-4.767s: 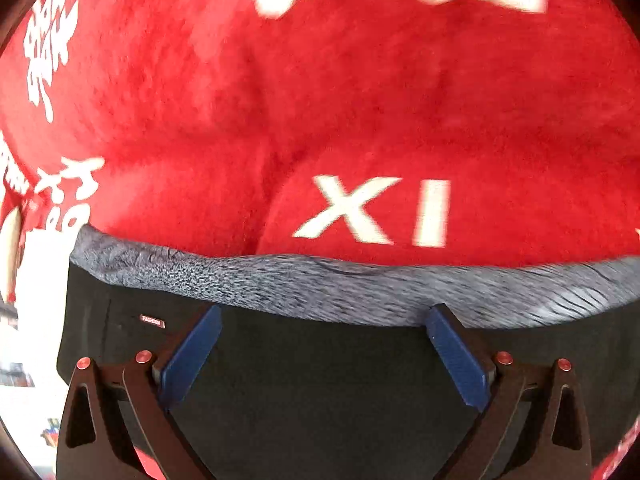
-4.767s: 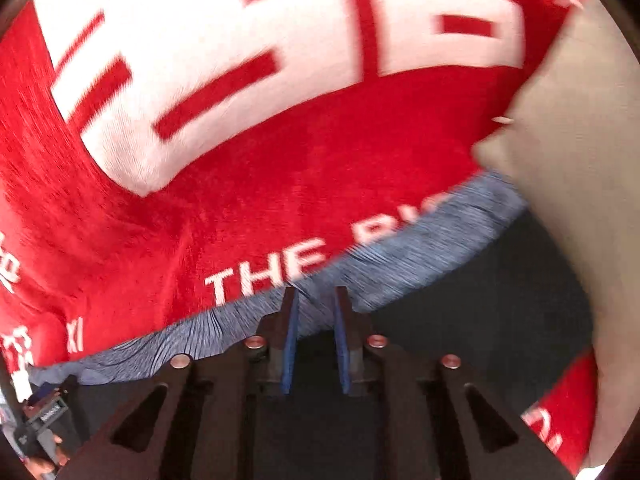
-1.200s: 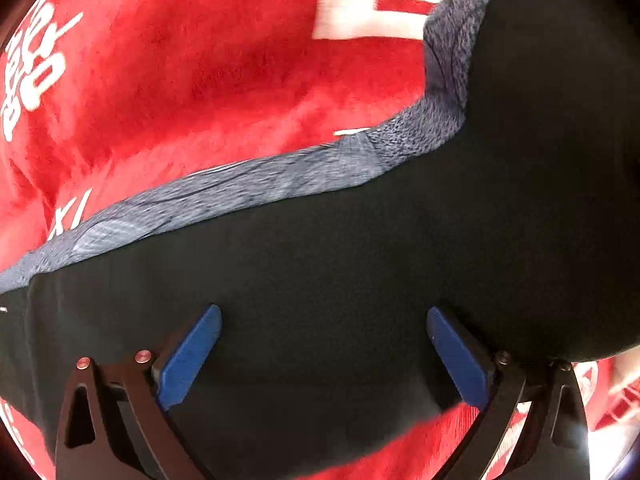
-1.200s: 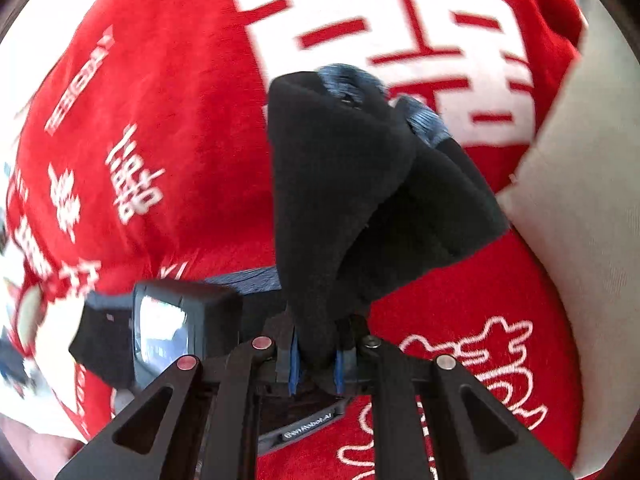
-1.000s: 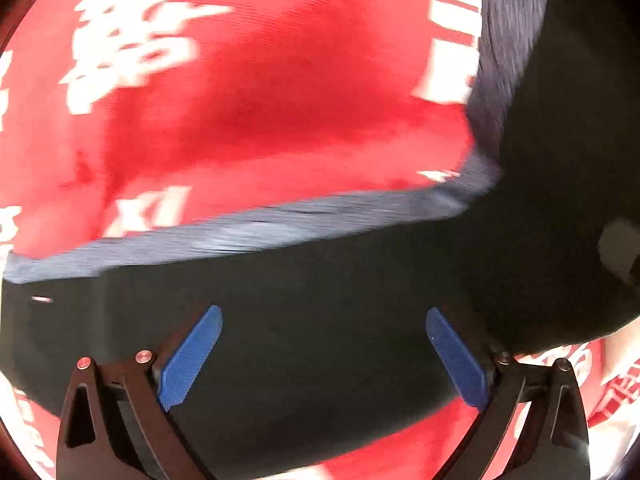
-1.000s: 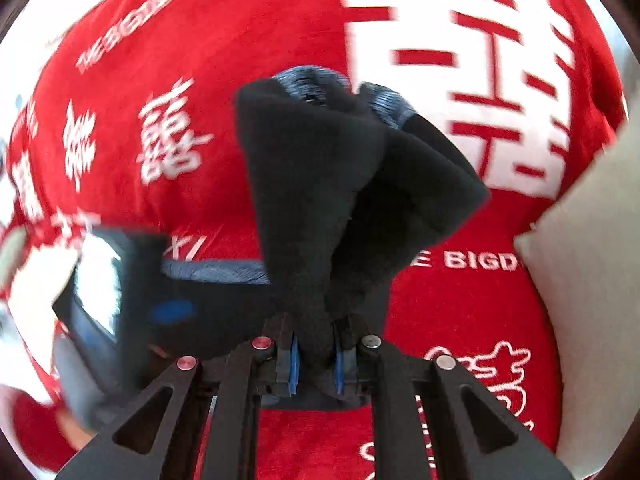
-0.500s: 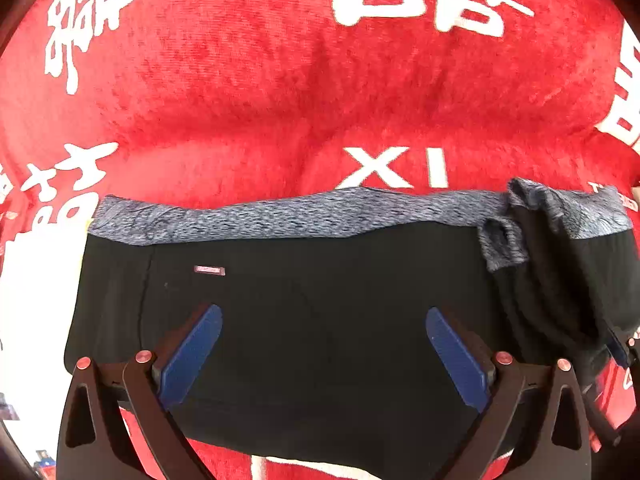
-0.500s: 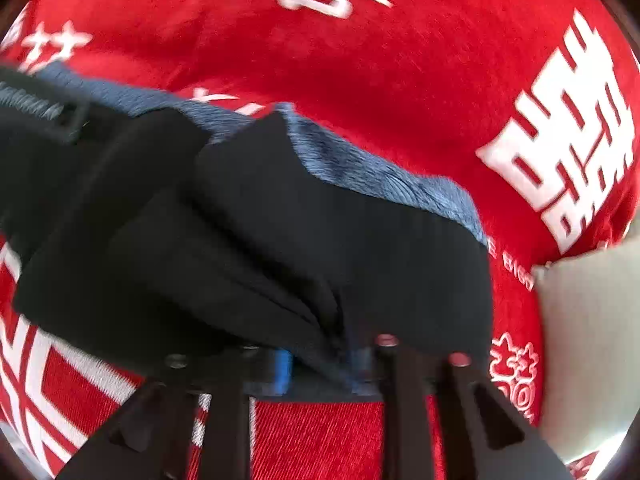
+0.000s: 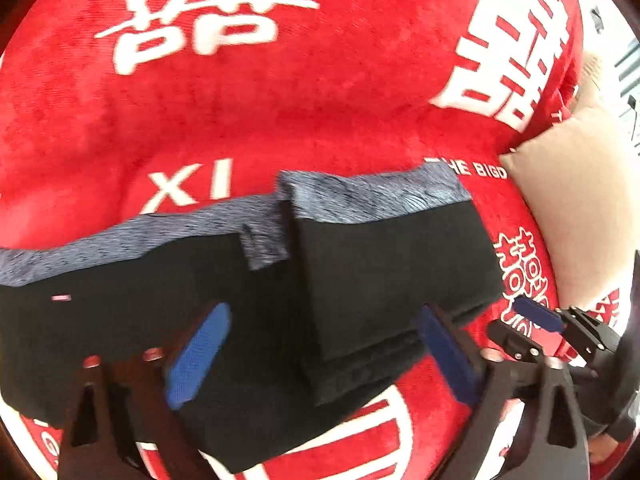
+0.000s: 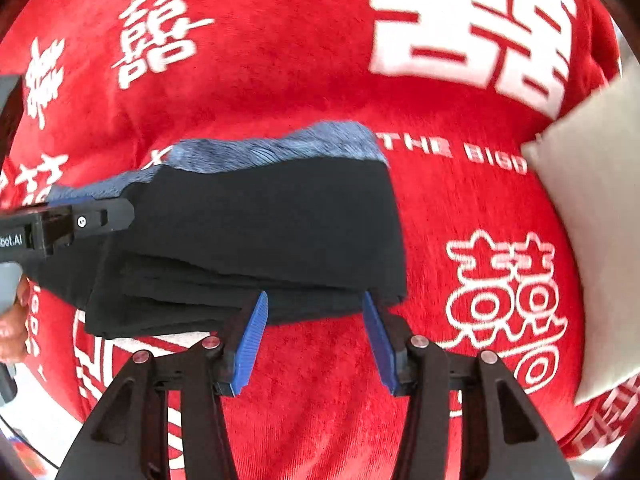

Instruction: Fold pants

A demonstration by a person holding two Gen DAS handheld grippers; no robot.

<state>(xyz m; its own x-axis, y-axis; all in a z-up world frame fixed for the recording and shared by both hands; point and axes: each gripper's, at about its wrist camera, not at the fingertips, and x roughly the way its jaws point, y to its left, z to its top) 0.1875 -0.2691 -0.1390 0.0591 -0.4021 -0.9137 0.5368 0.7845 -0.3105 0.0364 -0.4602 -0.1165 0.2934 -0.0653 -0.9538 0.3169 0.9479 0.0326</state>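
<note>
Black pants with a grey waistband lie on a red blanket, their right part folded over the rest in a thick stack. My left gripper hovers over the pants' near half; its jaws are wide apart and closing, with cloth below them but nothing pinched. My right gripper stands at the stack's near edge, jaws opening; the edge reaches just between the fingertips and the pads do not press on it. The right gripper also shows beside the stack in the left wrist view.
A beige pillow lies on the blanket to the right of the pants, also visible as the pillow in the left wrist view. One finger of the left gripper and a person's hand show at the left edge.
The right gripper, shut on the lifted pants end a second ago, has lowered it onto the rest and let go. The left gripper's view has swung right over the folded stack.
</note>
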